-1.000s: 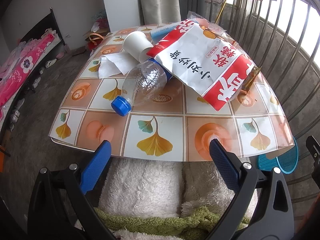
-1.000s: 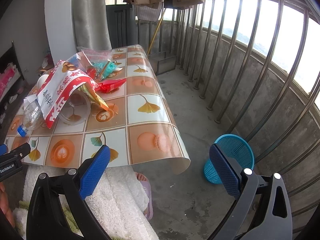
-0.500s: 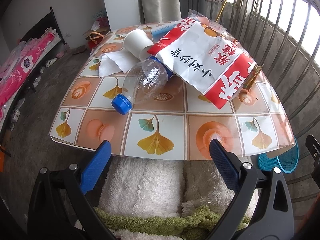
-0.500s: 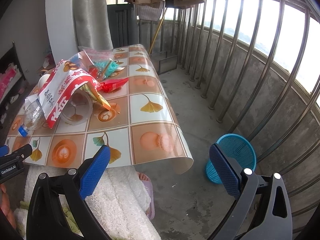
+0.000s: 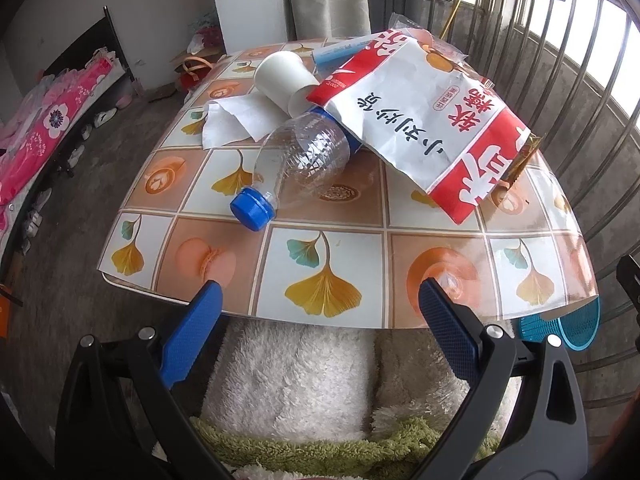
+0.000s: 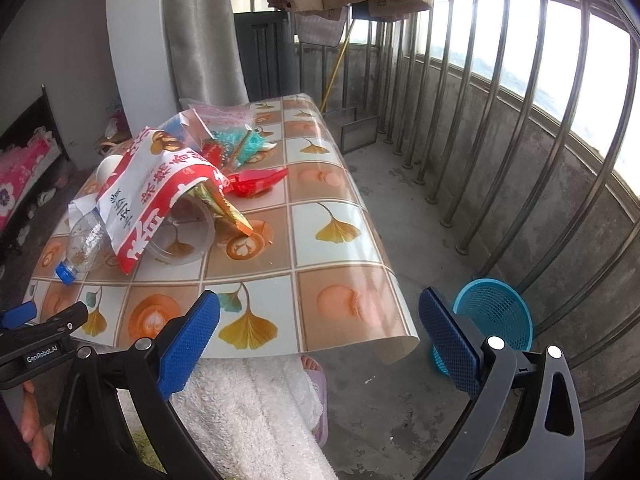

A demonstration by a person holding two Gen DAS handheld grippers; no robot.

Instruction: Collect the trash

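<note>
A pile of trash lies on the tiled table [image 5: 328,276]: a clear plastic bottle [image 5: 304,160] with a blue cap, a white paper cup [image 5: 282,80], white paper [image 5: 236,120] and a big red-and-white bag [image 5: 424,120]. The right wrist view also shows the bag [image 6: 148,196], a red wrapper [image 6: 258,180] and a clear round lid [image 6: 184,236]. My left gripper [image 5: 316,332] is open and empty at the table's near edge. My right gripper [image 6: 320,340] is open and empty over the table's right corner.
A blue mesh basket [image 6: 494,316] stands on the concrete floor right of the table, by the metal railing [image 6: 520,120]. A white fluffy cloth [image 5: 296,376] lies below the table edge. A bed with pink bedding [image 5: 36,120] is at the left.
Both grippers have edged slightly forward toward the table. Nothing on the table has moved.
</note>
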